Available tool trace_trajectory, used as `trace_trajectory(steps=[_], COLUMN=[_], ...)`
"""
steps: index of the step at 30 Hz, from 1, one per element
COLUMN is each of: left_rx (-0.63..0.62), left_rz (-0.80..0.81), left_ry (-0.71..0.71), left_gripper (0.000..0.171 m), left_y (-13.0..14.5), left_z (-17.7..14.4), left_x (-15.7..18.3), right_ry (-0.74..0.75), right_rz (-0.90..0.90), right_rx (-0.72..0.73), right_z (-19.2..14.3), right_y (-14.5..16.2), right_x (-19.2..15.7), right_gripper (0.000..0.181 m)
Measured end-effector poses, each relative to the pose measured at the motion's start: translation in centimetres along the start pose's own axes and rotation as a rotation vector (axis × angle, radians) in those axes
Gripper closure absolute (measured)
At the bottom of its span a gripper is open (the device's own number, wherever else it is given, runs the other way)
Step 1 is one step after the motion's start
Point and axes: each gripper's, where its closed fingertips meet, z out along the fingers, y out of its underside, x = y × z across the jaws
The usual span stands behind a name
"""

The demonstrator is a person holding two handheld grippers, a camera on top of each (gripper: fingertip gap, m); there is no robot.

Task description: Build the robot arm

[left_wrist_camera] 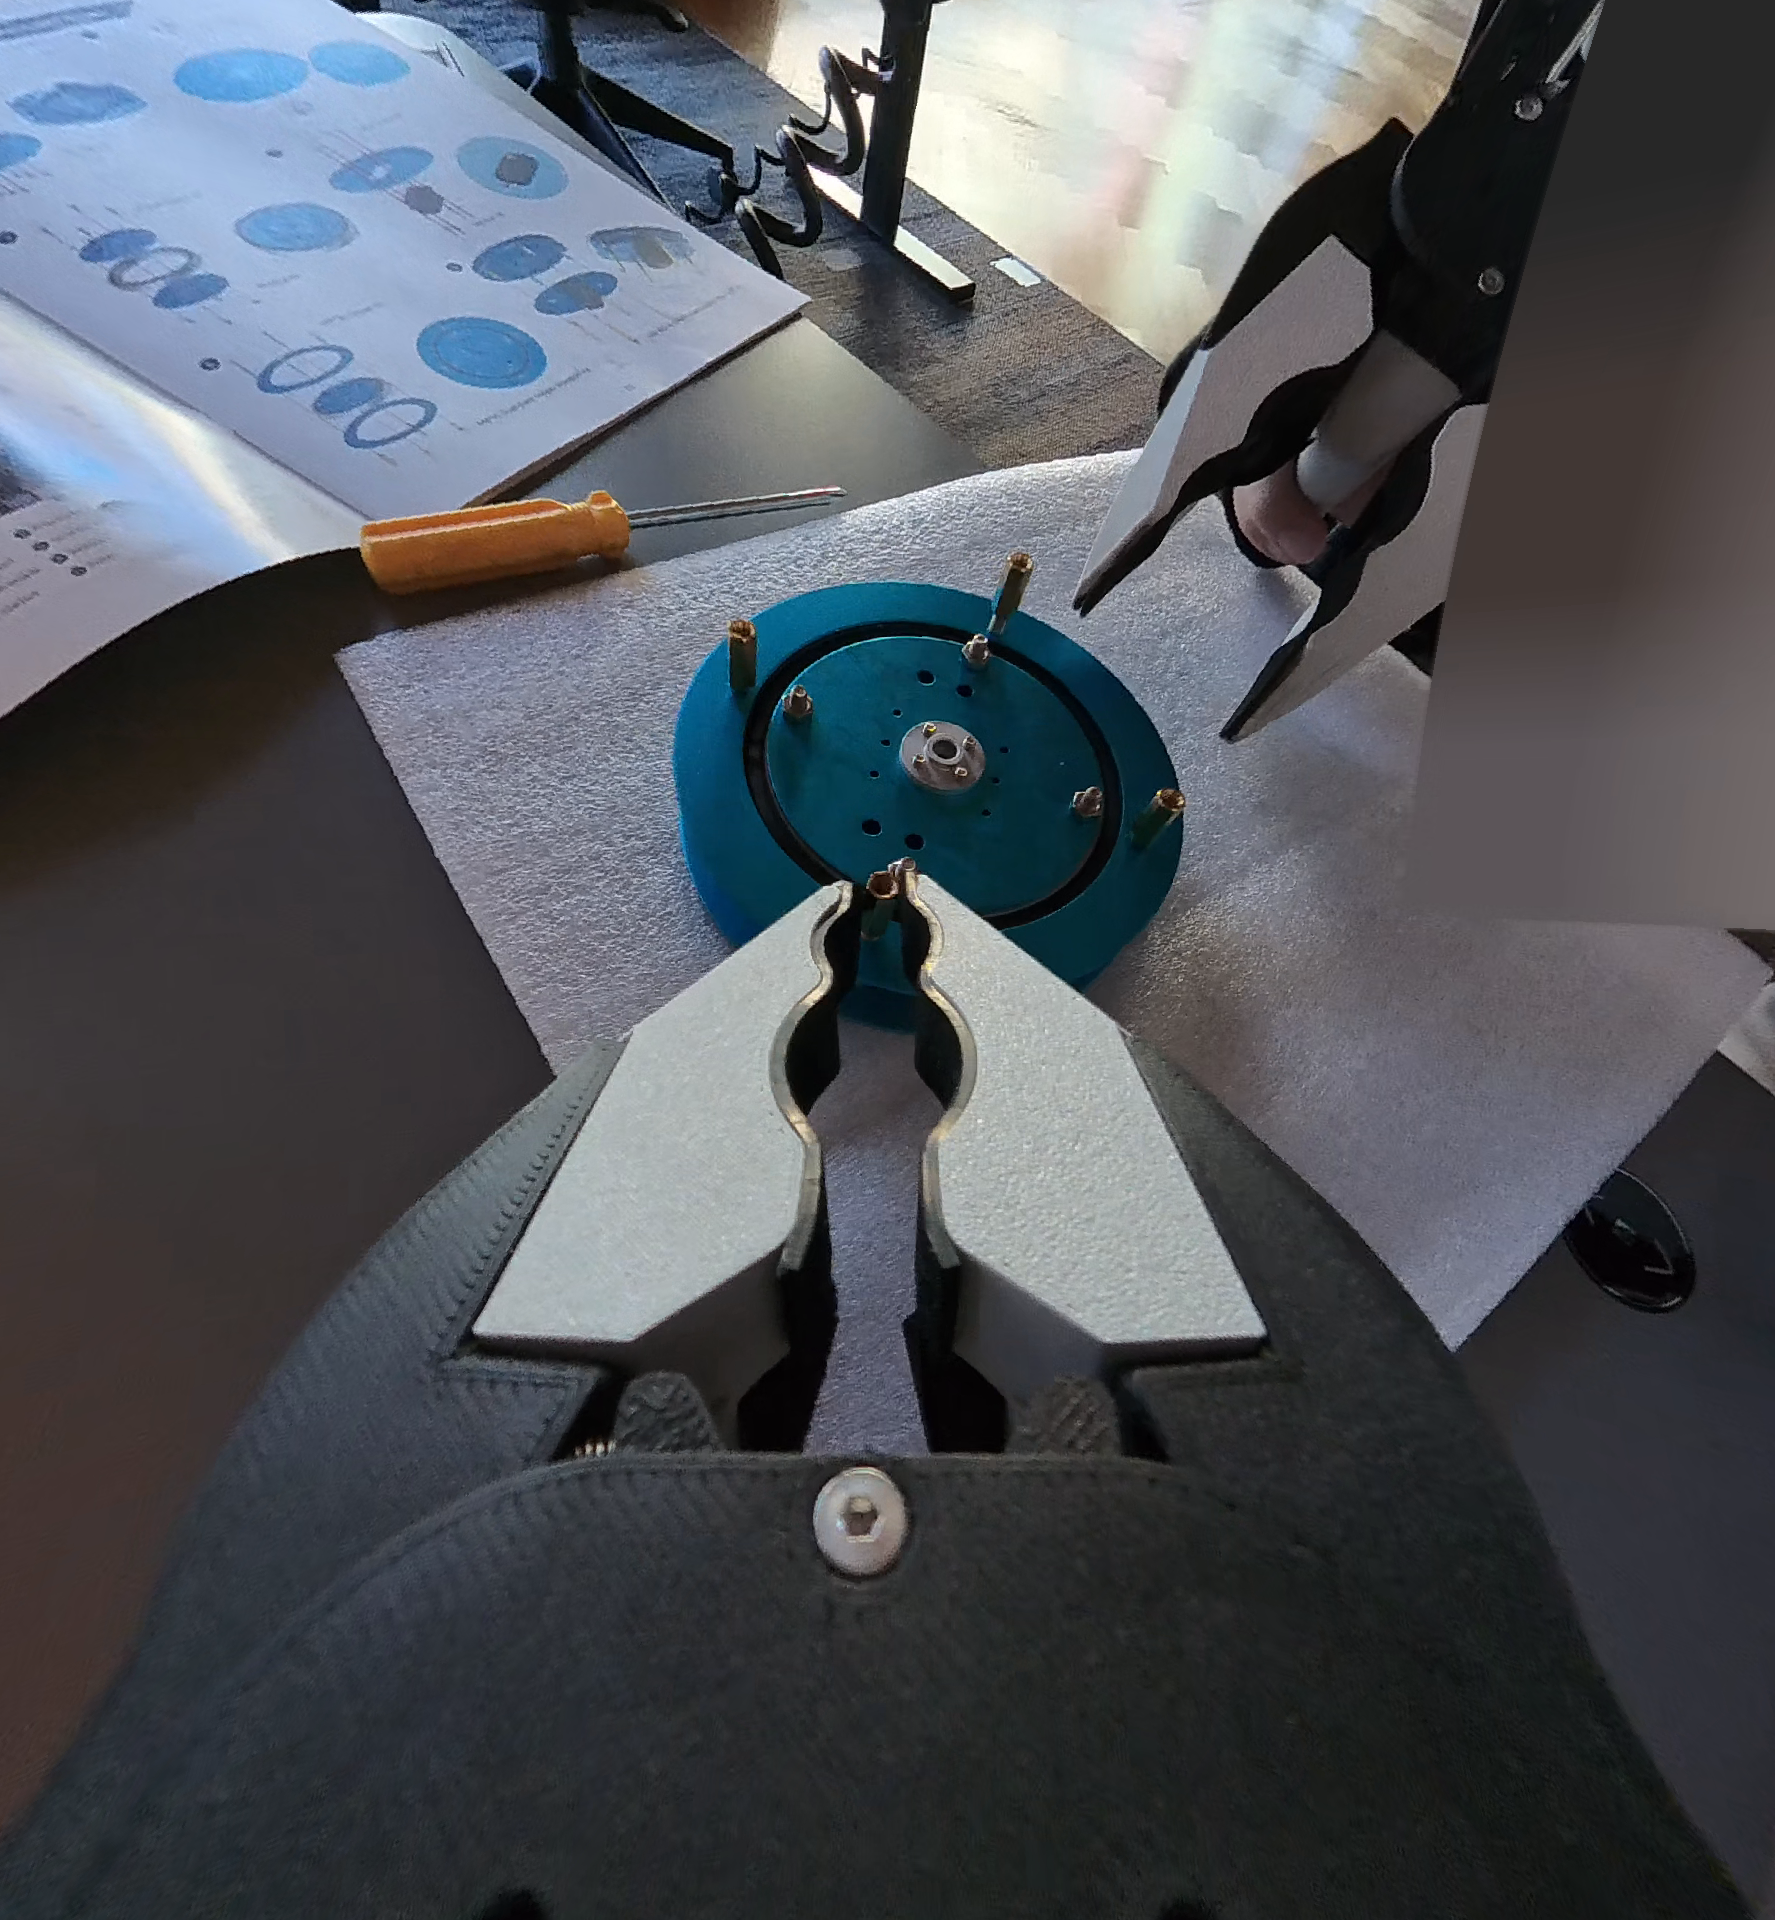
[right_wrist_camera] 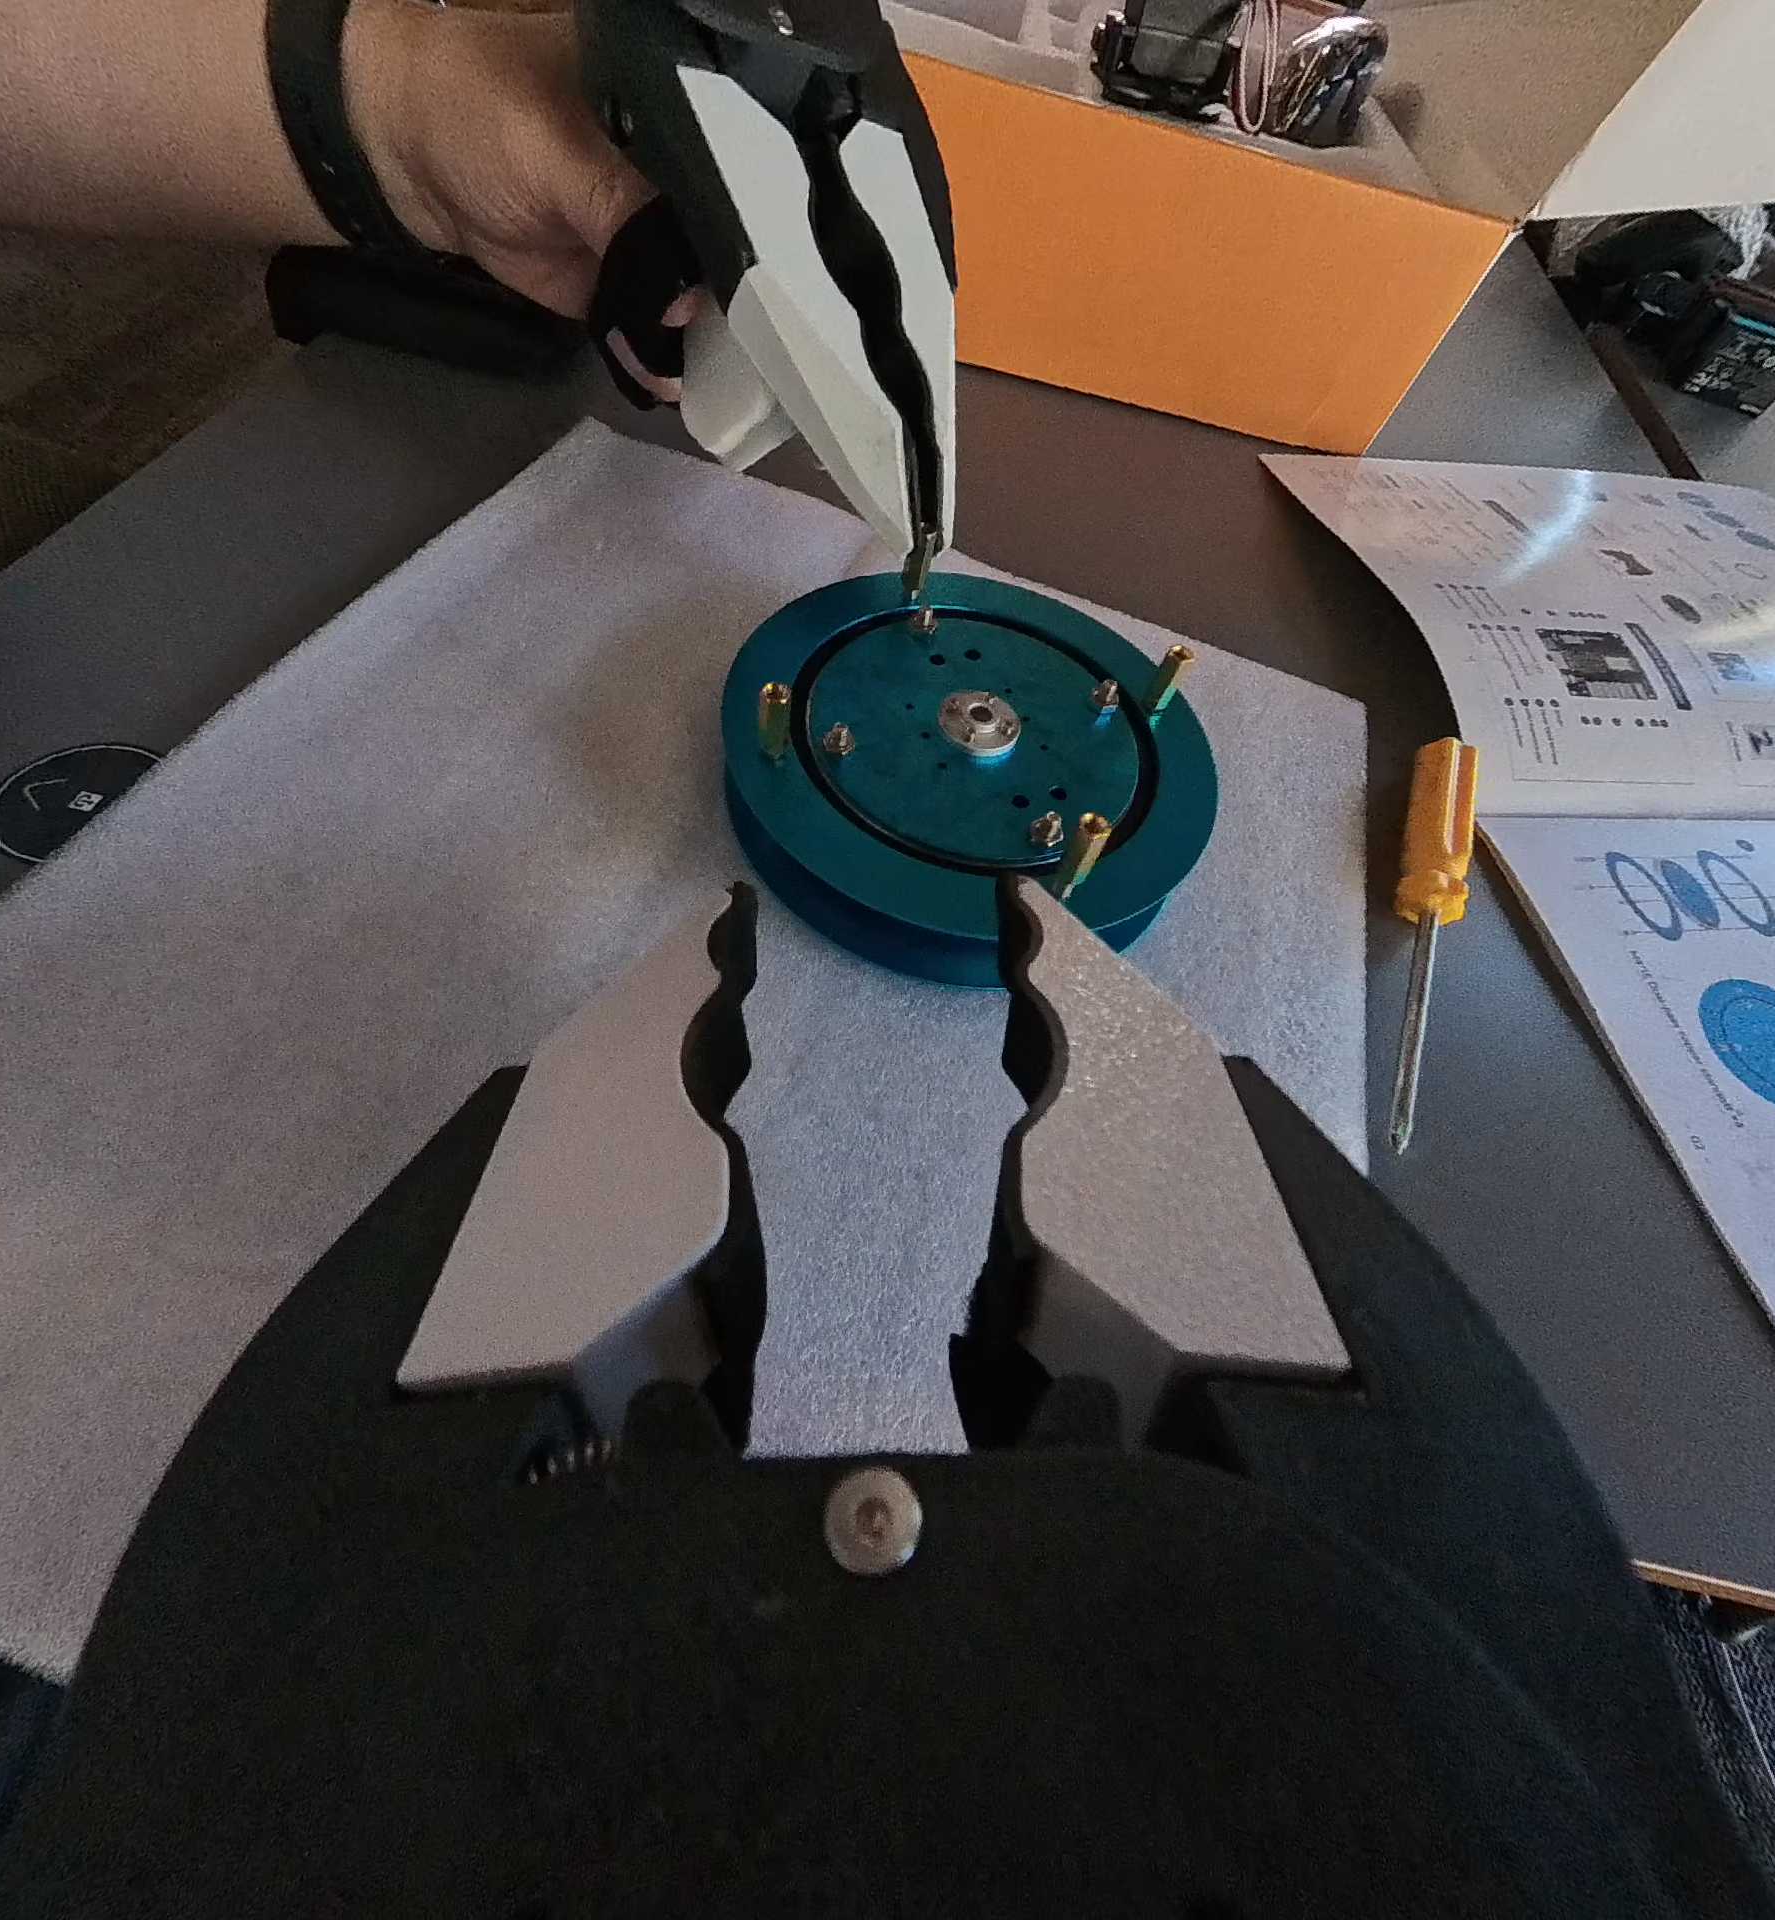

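A blue metal disc (left_wrist_camera: 976,774) with a black ring, a silver hub (left_wrist_camera: 940,750) and upright brass standoffs lies on white foam sheet (left_wrist_camera: 550,748). My left gripper (left_wrist_camera: 878,888) is shut on a brass standoff (left_wrist_camera: 879,902) at the disc's near rim; in the right wrist view (right_wrist_camera: 922,545) it holds that standoff (right_wrist_camera: 921,566) just above the disc's (right_wrist_camera: 966,769) far rim. My right gripper (right_wrist_camera: 878,894) is open and empty over the foam (right_wrist_camera: 343,831) at the disc's near edge; in the left wrist view it (left_wrist_camera: 1153,670) hovers right of the disc.
An orange-handled screwdriver (left_wrist_camera: 509,535) (right_wrist_camera: 1428,862) lies beside an open instruction booklet (left_wrist_camera: 291,260) (right_wrist_camera: 1641,665). An orange box (right_wrist_camera: 1195,281) stands behind the foam. A dark round badge (right_wrist_camera: 67,800) sits on the grey table. A black stand (left_wrist_camera: 893,135) is beyond the table. The grippers' ends are close to 10 cm from one another. The silver hub (left_wrist_camera: 940,750) lies around 5 cm away from my left fingertips. My right wrist view (right_wrist_camera: 979,715) looks at it from another angle.
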Motion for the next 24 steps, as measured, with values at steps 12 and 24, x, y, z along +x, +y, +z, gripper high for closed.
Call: trace_trajectory(steps=[12,24], left_rx=[0.002,-0.007], left_rz=[-0.021,0.009], left_ry=[0.014,-0.005], left_gripper=[0.165,0.162], left_y=[0.1,0.5], left_z=[-0.1,0.0], left_x=[0.3,0.3], right_ry=[-0.001,-0.174], right_rz=[0.081,0.349], right_rx=[0.028,0.097], right_z=[-0.2,0.4], right_y=[0.0,-0.9], right_x=[0.8,4.1], right_gripper=[0.135,0.156])
